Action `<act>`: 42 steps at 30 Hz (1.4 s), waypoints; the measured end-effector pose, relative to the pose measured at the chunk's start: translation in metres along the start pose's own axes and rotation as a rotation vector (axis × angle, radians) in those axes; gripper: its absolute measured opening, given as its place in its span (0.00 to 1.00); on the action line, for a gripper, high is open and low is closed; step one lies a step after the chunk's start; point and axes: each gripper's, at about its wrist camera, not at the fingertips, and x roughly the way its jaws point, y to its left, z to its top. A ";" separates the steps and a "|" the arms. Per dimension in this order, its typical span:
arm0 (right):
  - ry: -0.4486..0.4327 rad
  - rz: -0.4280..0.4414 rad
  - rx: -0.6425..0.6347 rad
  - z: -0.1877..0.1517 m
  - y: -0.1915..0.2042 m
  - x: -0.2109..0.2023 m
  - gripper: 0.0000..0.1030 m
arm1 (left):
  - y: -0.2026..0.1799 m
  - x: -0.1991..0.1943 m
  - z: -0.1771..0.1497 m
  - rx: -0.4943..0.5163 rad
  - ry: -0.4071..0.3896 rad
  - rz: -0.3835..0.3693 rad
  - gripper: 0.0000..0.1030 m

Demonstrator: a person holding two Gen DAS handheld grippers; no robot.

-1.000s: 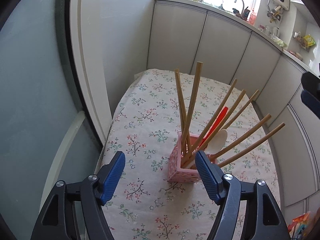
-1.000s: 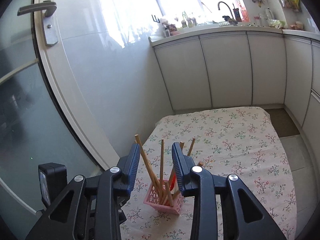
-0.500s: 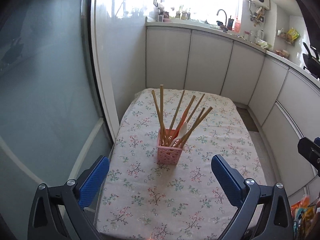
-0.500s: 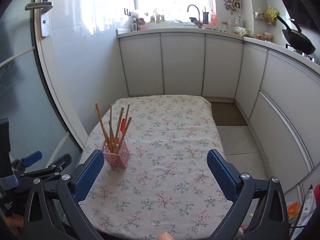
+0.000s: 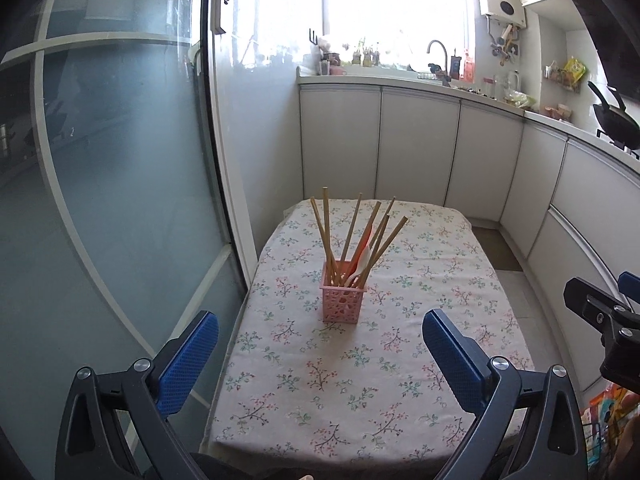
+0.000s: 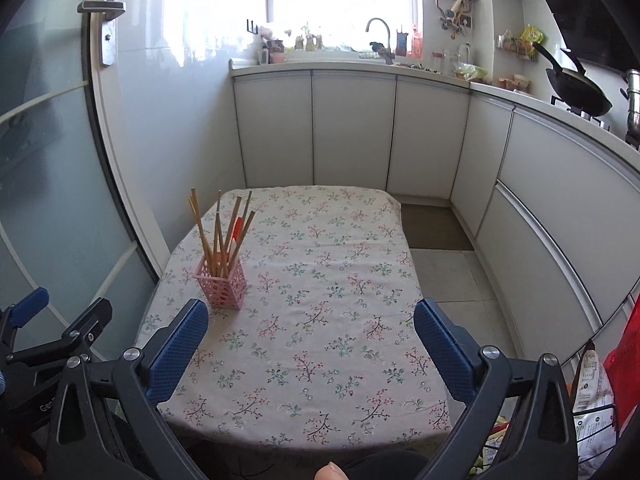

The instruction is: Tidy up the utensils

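Observation:
A pink perforated holder [image 5: 343, 305] stands upright on the floral tablecloth [image 5: 400, 360]. It holds several wooden chopsticks [image 5: 327, 236], a red utensil and a white spoon [image 5: 360, 266]. The holder also shows in the right wrist view [image 6: 221, 286], at the table's left side. My left gripper [image 5: 320, 356] is open and empty, held back near the table's front edge. My right gripper [image 6: 311, 346] is open and empty, also back at the front edge, to the right of the holder.
A frosted glass door [image 5: 120, 200] runs along the table's left side. White cabinets [image 6: 352, 128] with a sink counter stand behind and to the right. A wok [image 6: 576, 88] sits on the stove. Bags [image 6: 592, 376] lie at the lower right.
Both grippers have pulled back and up from the holder to the table's front edge. The right gripper's jaws have opened wide. The holder has stayed in place.

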 end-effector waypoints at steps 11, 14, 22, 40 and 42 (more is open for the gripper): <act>0.003 0.006 0.016 0.000 0.003 0.001 1.00 | -0.001 -0.001 -0.001 0.003 0.001 -0.007 1.00; 0.001 0.008 0.014 0.001 0.003 0.000 1.00 | -0.001 -0.002 -0.002 0.002 0.000 -0.008 1.00; -0.001 0.008 0.014 0.000 0.004 0.000 1.00 | -0.002 -0.006 -0.002 0.000 -0.009 -0.006 1.00; -0.004 0.008 0.019 0.000 0.002 -0.002 1.00 | -0.005 -0.008 -0.001 0.003 -0.012 -0.005 1.00; -0.004 0.008 0.019 0.000 0.002 -0.002 1.00 | -0.005 -0.008 -0.001 0.003 -0.012 -0.005 1.00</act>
